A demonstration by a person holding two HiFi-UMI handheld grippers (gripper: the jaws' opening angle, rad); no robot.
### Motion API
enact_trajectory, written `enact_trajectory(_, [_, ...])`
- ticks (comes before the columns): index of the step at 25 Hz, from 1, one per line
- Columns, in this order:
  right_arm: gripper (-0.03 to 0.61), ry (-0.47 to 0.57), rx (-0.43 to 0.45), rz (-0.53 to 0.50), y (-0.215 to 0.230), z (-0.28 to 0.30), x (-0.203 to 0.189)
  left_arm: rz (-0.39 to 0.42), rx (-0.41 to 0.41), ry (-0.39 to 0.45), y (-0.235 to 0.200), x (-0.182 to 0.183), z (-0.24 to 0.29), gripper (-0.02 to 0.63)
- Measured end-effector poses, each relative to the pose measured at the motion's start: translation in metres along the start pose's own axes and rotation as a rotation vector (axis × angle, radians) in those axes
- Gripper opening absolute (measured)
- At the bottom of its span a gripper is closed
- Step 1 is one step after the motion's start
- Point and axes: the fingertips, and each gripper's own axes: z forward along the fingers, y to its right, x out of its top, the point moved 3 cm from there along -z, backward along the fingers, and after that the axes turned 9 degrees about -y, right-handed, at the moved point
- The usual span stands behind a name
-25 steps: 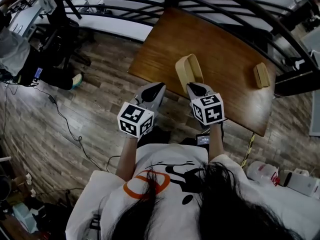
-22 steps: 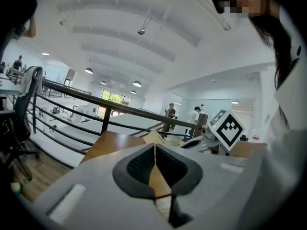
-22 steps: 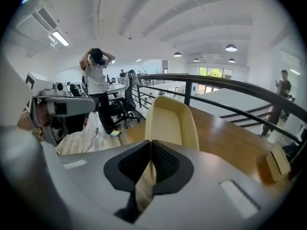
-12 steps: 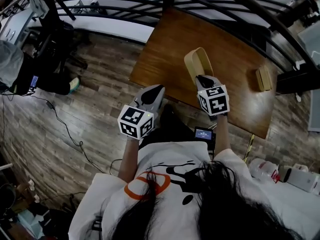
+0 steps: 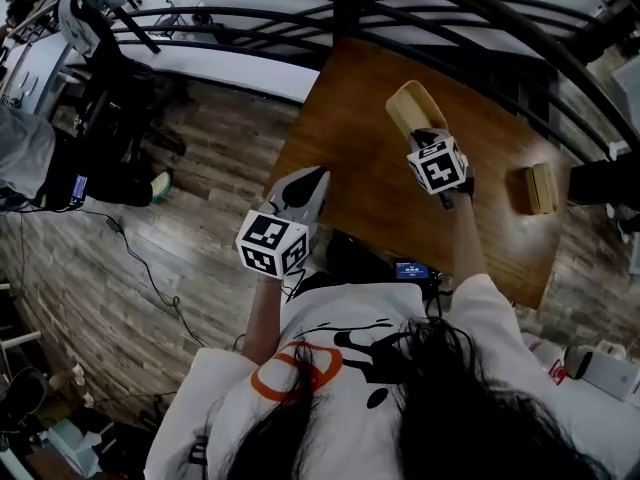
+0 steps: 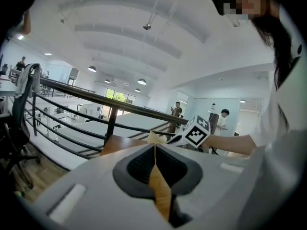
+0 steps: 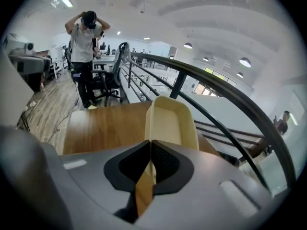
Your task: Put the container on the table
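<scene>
Nearest the person, the left gripper (image 5: 316,175) is hanging at the table's near edge, at about 9 o'clock from the other tool. Its jaws are pressing together on nothing, so it is playing no part in the carry. Farther out, over the wooden table (image 5: 362,173), the right gripper (image 5: 426,134) is clamping the near end wall of the cream container (image 5: 411,105), with the jaws pinching that thin rim between them. The container is projecting straight ahead of this gripper, at its own 12 o'clock. In the head view its long axis is running toward about 11 o'clock, with the open side facing up. It is lying well inside the tabletop's outline, though whether its base is touching the wood I cannot tell. Judging from this, the coming move is calling for the right gripper alone to lower the far end onto the bare wood directly below. A small tan block (image 5: 540,188) is sitting well apart at about 4 o'clock, and the dark railing (image 5: 470,13) is curving past the table's far edge.
</scene>
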Motion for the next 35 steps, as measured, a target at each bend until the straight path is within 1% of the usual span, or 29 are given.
enact_trajectory(3, [0.038,-0.075,-0.019,-0.05,0.031,0.036,0.001,-0.003,-0.006,-0.026,-0.005,0.005,0.018,0.0])
enact_trajectory(6, [0.038,-0.139,-0.041,-0.066,0.06,0.069,-0.002,-0.012,-0.01,-0.073,-0.008,0.0,0.034,0.0])
enact_trajectory(11, [0.038,-0.245,-0.078,-0.15,0.09,0.115,-0.018,-0.028,-0.022,-0.128,-0.014,-0.007,0.056,0.0])
enact_trajectory(14, [0.038,-0.278,-0.08,-0.17,0.102,0.13,-0.025,-0.026,-0.032,-0.145,-0.014,-0.005,0.067,0.0])
enact_trajectory(17, [0.038,-0.286,-0.087,-0.186,0.107,0.135,-0.033,-0.022,-0.039,-0.156,-0.011,-0.003,0.073,0.0])
enact_trajectory(18, [0.045,-0.28,-0.086,-0.187,0.108,0.136,-0.033,-0.021,-0.042,-0.159,-0.011,-0.003,0.075,0.0])
enact_trajectory(20, [0.143,-0.258,-0.07,-0.174,0.108,0.134,-0.032,-0.018,-0.045,-0.161,-0.011,-0.004,0.078,0.0])
enact_trajectory(21, [0.166,-0.244,-0.055,-0.159,0.107,0.132,-0.031,-0.018,-0.046,-0.161,-0.011,-0.004,0.08,0.0])
enact_trajectory(24, [0.173,-0.182,-0.021,-0.076,0.103,0.118,-0.027,-0.019,-0.048,-0.164,-0.01,-0.006,0.079,0.0])
enact_trajectory(28, [0.162,-0.068,-0.006,0.054,0.096,0.086,-0.024,-0.016,-0.05,-0.158,-0.006,-0.007,0.071,0.0])
enact_trajectory(32, [0.13,0.035,-0.021,0.127,0.08,0.044,-0.024,-0.013,-0.045,-0.146,0.001,-0.011,0.059,0.0])
enact_trajectory(35, [0.129,0.119,0.007,0.183,0.059,0.01,-0.024,-0.007,-0.042,-0.13,0.011,-0.013,0.05,0.0])
